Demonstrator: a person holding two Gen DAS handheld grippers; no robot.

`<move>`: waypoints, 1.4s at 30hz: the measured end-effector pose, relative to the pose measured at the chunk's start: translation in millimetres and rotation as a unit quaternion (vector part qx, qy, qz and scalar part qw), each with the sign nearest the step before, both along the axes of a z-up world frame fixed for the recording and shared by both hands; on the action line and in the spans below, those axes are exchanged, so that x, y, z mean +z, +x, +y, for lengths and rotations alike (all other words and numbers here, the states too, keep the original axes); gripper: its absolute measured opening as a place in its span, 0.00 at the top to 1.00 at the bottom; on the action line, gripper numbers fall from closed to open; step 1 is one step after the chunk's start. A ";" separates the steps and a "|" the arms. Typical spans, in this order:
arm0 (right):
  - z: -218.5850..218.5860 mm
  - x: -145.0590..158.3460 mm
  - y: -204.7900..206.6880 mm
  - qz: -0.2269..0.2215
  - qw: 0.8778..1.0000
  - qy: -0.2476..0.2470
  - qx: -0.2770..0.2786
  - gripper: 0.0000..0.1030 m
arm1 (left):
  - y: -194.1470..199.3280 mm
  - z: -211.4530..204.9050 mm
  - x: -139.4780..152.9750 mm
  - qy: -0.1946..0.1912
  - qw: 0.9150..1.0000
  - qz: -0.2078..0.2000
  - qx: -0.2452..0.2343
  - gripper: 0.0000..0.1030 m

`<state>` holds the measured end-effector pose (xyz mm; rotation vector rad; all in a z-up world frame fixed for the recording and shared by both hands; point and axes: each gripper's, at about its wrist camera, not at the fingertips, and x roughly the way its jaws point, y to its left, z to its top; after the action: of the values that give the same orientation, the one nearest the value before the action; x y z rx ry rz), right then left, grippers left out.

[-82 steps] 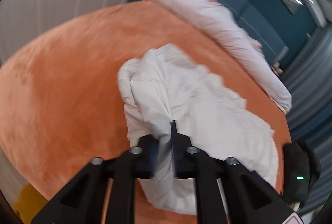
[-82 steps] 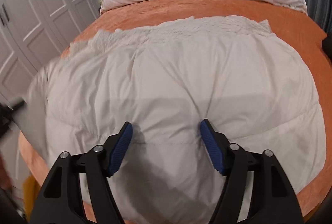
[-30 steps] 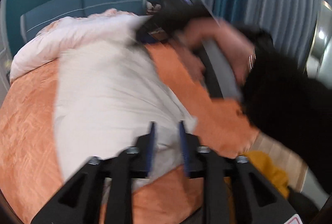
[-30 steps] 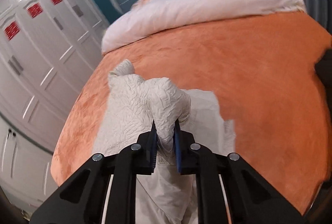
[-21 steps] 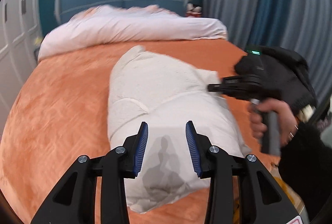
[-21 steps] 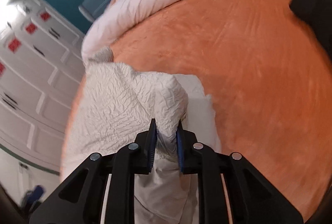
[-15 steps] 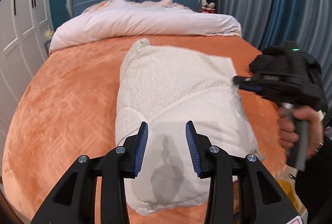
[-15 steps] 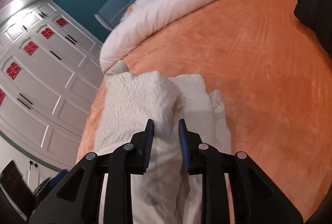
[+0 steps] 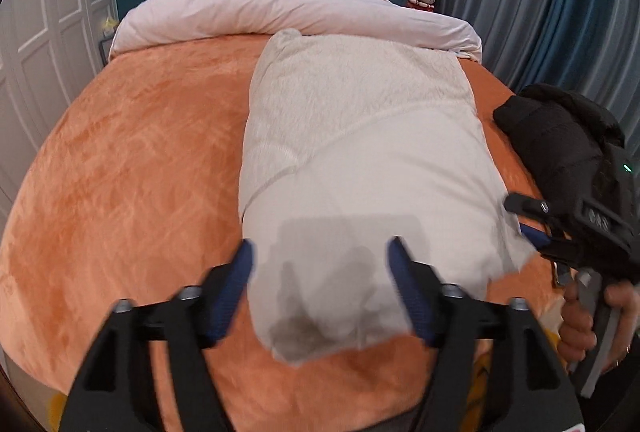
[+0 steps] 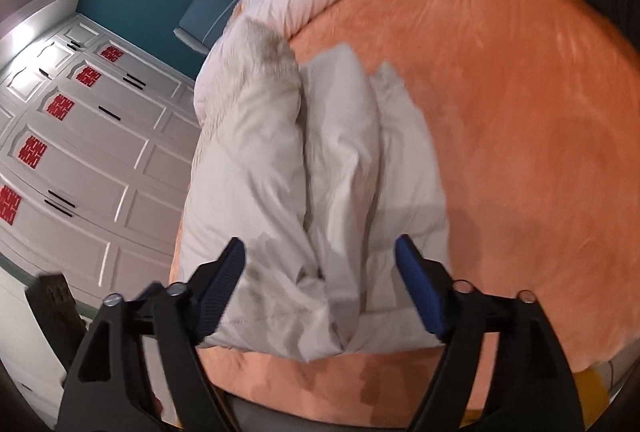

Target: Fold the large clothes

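White and puffy, the folded coat (image 9: 360, 160) lay lengthwise on the orange bedspread (image 9: 132, 168), its fleecy end toward the pale rolled duvet (image 9: 280, 8) at the headboard (three thick layers showed from the right wrist view). The left gripper (image 9: 320, 284) had just been opening, jaws spread, nothing pinched, the coat's near end below. The right gripper (image 10: 320, 280) had likewise just opened, wide and empty. Red paper cut-outs (image 10: 32, 152) marked the wardrobe doors, unreadable. Bare bedspread lay on either side.
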<state>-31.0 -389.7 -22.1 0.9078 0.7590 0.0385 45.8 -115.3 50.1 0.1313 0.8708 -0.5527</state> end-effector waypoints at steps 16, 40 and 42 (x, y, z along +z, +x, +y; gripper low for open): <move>168.6 157.3 97.1 -0.149 0.963 -0.022 0.225 0.63 | -19.5 118.2 -1.7 -0.029 0.995 -0.001 0.090 0.28; 47.4 -73.8 30.0 0.083 0.993 0.075 -0.024 0.28 | 117.3 287.4 -118.5 -0.167 0.905 0.158 0.358 0.38; 49.2 -64.3 38.3 0.079 0.995 0.060 -0.028 0.66 | 118.4 274.4 -110.8 -0.167 0.918 0.160 0.323 0.75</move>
<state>7.3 -340.6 -86.3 1.0560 0.8850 -0.0386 164.2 159.0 -60.7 -0.5610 1.0557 -0.0890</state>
